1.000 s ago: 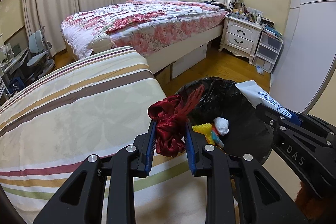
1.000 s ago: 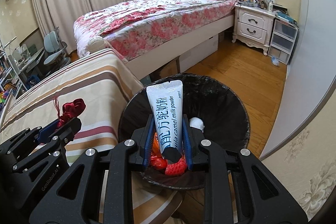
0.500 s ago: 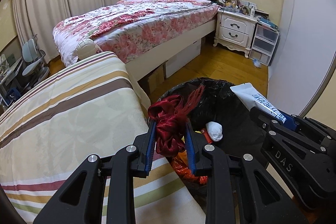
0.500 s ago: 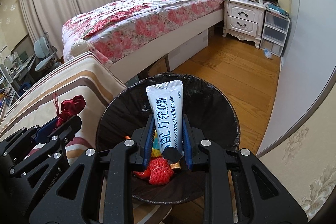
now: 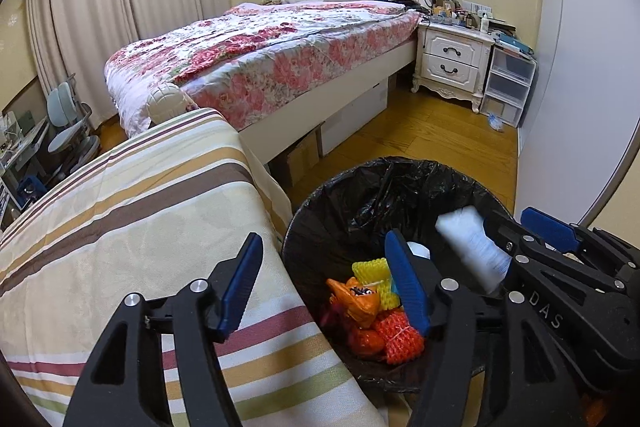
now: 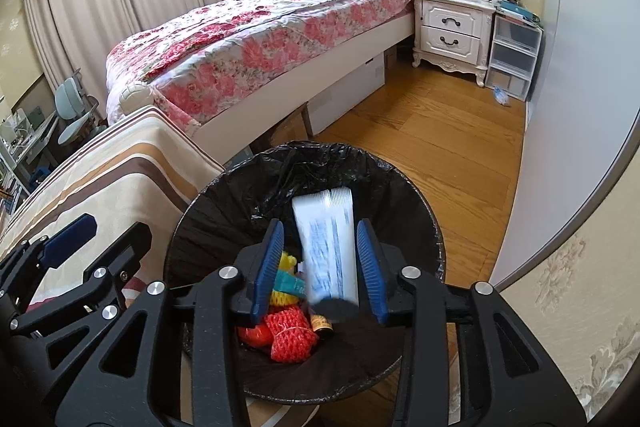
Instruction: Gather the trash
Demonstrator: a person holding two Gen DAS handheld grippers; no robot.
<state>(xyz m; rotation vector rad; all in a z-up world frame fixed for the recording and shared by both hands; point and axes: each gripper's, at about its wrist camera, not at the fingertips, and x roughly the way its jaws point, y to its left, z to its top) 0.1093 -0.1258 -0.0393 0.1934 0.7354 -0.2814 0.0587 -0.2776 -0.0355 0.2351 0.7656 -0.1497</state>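
Trash is piling up in the black-lined bin, which is sitting below and just ahead of both sets of fingers, beside the striped bedcover. The right gripper is hanging over the bin mouth with its jaws having just been opening; the white milk powder sachet is showing blurred between the blue pads, its sides clear of both, so the fingers are no longer clamping it. Below the sachet's lower end, red mesh netting, a yellow foam piece and a small brown bottle are lying on the bin floor. The left gripper is standing with its jaws spread wide, having just been opening, and nothing is sitting between them; its left finger is over the bedcover and its right finger over the bin's rim. Beyond that right finger, orange wrapping is resting among the netting inside the bin.
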